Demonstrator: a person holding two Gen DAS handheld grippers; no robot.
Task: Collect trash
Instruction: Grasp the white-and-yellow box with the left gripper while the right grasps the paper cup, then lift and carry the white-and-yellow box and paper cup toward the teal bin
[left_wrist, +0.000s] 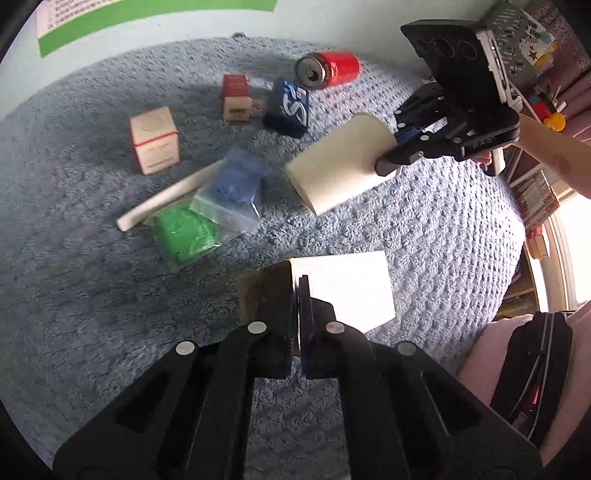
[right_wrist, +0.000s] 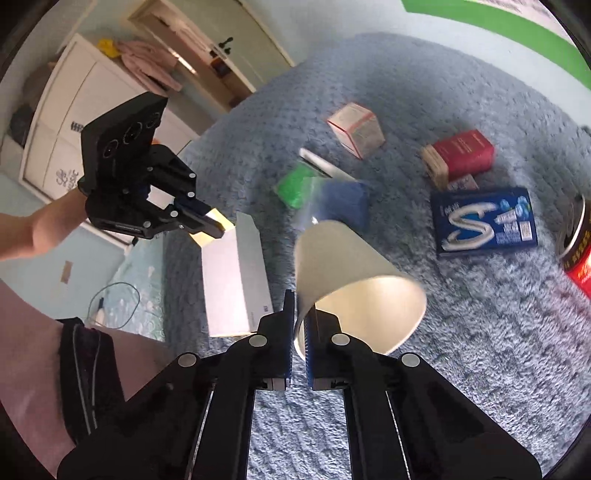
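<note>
Two items are picked up; the rest of the litter lies uncollected on the blue rug (left_wrist: 92, 277), and no bin or bag shows in either view, so the task seems to be at an early stage.

Left hand-held gripper (left_wrist: 297, 284): jaws together, clamped on the edge of a white box (left_wrist: 347, 291), which is raised off the rug and juts ahead of the fingertips.

Right hand-held gripper (right_wrist: 300, 314): jaws together on the rim of a paper cup (right_wrist: 343, 266), one finger inside the mouth and one outside. The cup is tilted, its base pointing away from the gripper, and hangs above the rug.

Left to collect, all lying beyond both grippers:
- a green packet (left_wrist: 183, 236) and a blue packet (left_wrist: 236, 184), overlapping;
- a white stick (left_wrist: 166, 199), partly under the green packet;
- a small pink-edged box (left_wrist: 155, 140);
- a red box (left_wrist: 235, 98);
- a blue gum pack (left_wrist: 288, 107), just beside the red box;
- a red can (left_wrist: 328, 68) on its side, farthest off.
</note>
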